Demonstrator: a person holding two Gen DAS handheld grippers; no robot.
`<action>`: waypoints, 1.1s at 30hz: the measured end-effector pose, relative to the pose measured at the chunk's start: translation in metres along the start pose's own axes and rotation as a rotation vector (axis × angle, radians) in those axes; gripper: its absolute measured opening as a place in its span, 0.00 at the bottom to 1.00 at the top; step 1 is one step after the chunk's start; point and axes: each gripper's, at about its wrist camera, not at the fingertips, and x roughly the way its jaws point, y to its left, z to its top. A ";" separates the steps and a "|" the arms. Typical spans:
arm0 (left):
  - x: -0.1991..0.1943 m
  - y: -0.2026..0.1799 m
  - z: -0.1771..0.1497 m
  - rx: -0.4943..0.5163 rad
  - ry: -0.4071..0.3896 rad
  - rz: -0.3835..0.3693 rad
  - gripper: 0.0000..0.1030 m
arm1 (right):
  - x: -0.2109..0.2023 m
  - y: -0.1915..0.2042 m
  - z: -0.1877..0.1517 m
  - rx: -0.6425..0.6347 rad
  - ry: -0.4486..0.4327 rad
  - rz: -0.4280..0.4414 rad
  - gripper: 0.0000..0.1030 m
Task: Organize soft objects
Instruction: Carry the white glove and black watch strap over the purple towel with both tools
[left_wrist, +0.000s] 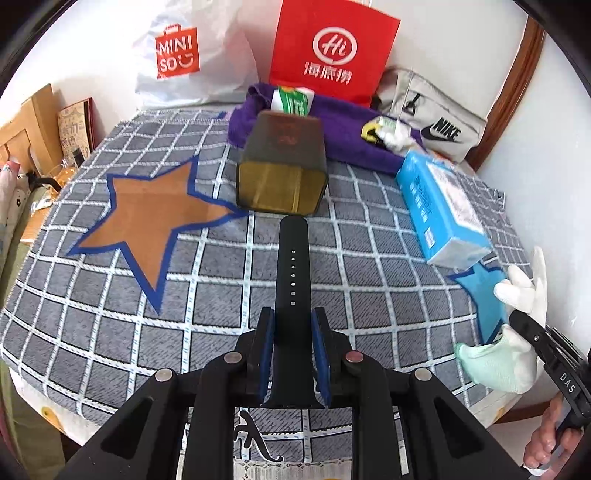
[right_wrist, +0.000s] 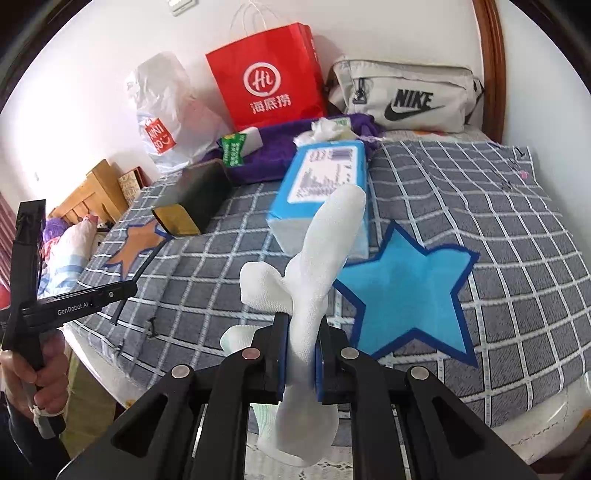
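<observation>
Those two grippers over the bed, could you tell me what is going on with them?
A person holds a gripper in each hand above the checked blanket. The left gripper is shut on a black watch strap pointing toward the dark tin. The right gripper is shut on a white sock, held near the blue star patch.

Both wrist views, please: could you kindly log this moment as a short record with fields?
left tongs: shut on black perforated rubber watch strap
right tongs: shut on white knitted sock
surface: grey checked blanket with brown star patch and blue star patch
nearby: blue rectangular tissue pack, dark square open tin, purple towel
</observation>
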 end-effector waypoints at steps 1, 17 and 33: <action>-0.004 0.000 0.002 -0.004 -0.008 0.001 0.19 | -0.002 0.003 0.003 -0.007 -0.005 0.002 0.11; -0.035 -0.004 0.041 -0.008 -0.085 0.015 0.19 | -0.015 0.017 0.050 -0.036 -0.072 0.023 0.11; -0.018 -0.014 0.112 -0.009 -0.103 -0.013 0.19 | 0.002 -0.005 0.119 -0.013 -0.112 0.005 0.11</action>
